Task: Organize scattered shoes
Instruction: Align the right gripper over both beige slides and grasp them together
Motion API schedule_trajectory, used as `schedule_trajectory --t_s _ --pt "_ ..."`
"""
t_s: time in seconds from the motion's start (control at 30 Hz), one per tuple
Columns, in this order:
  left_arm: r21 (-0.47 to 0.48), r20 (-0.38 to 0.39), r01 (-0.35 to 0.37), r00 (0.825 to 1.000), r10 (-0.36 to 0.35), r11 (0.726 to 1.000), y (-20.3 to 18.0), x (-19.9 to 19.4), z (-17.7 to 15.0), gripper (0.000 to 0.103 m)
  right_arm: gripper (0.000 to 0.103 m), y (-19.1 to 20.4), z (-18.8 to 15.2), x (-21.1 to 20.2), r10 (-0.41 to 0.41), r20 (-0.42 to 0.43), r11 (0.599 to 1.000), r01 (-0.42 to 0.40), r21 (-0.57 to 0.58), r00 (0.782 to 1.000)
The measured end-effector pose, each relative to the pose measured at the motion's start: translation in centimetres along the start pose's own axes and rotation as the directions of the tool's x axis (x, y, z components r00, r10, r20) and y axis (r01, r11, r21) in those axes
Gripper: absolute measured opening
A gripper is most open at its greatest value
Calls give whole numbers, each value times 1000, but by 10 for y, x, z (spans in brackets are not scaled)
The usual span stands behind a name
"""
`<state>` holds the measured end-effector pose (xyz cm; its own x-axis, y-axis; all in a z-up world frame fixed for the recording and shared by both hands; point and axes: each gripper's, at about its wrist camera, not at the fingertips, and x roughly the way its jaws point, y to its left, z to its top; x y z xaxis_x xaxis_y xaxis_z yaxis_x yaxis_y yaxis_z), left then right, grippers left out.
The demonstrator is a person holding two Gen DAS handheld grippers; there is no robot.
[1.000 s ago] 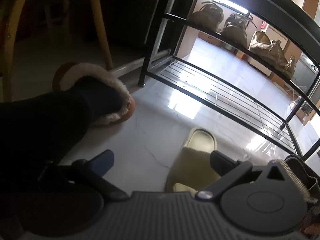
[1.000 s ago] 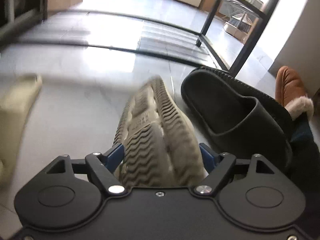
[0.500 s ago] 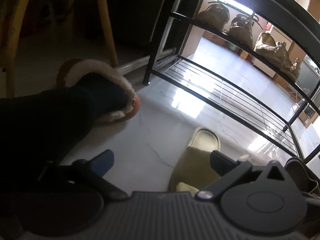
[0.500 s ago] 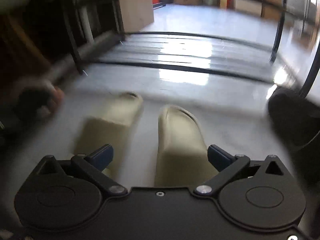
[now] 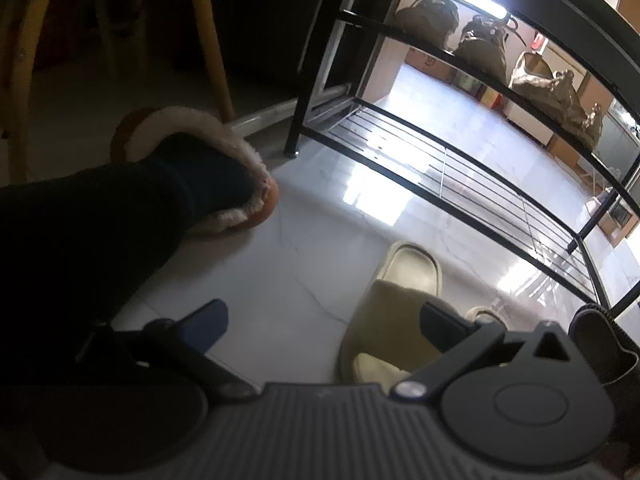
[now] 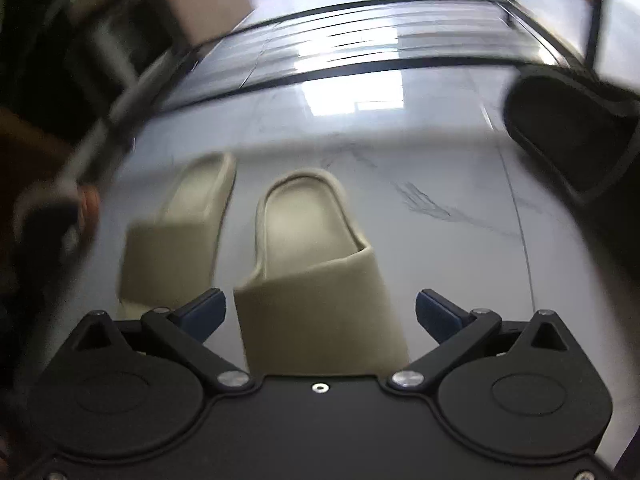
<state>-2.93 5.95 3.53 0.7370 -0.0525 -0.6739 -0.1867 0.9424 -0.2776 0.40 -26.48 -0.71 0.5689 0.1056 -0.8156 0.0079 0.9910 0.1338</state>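
A: Two smooth, moulded beige slides lie side by side on glossy pale floor; the right slide (image 6: 316,248) sits between the right gripper (image 6: 320,312)'s released jaws, untouched.

B: Only the left view shows the fleece-lined slipper (image 5: 208,176) and wire rack (image 5: 460,184); the left gripper (image 5: 324,328) gapes near the left slide (image 5: 396,300).

Ahead of the tool, two beige slides (image 6: 312,240) look matt, foam-like. The floor (image 6: 420,152) is glossy stone. The rack (image 5: 460,184) is black metal; a fleece-lined slipper (image 5: 224,152) looks fuzzy.
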Motion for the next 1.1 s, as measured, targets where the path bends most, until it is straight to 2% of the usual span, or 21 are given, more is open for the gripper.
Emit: schedule_trajectory --t_s 0.07,0.13,0.27,0.4,0.53,0.63,0.77,1.0,1.1 --pt "0 0 -4 1000 4 1000 0 0 0 102 103 13 -1 6 -40 1 995 40 -96 999" --pt "-3 -1 -7 1000 7 1000 1 1 0 102 103 21 -3 10 -43 -13 989 40 -141 999" --pt "-12 -15 -11 1000 11 1000 2 3 -1 102 103 26 -6 27 -46 -84 984 31 -177 995" --pt "-26 -25 -22 999 21 999 3 5 0 102 100 27 -10 28 -45 -40 992 40 -122 998" --pt "-42 -39 -20 999 19 999 5 7 -1 102 99 24 -2 26 -30 -1 1000 30 6 1000" --pt "-32 -40 -8 999 7 999 2 7 -1 102 99 27 11 36 -54 3 994 53 92 999" --pt "-31 -34 -7 999 6 999 3 6 -1 102 100 45 25 55 -91 -7 990 92 109 996" --pt "-76 -53 -14 999 10 997 10 9 2 102 102 71 29 65 -90 -10 994 91 61 996" --pt "-77 -38 -11 999 9 997 11 6 3 102 102 61 26 53 -40 12 992 38 122 999"
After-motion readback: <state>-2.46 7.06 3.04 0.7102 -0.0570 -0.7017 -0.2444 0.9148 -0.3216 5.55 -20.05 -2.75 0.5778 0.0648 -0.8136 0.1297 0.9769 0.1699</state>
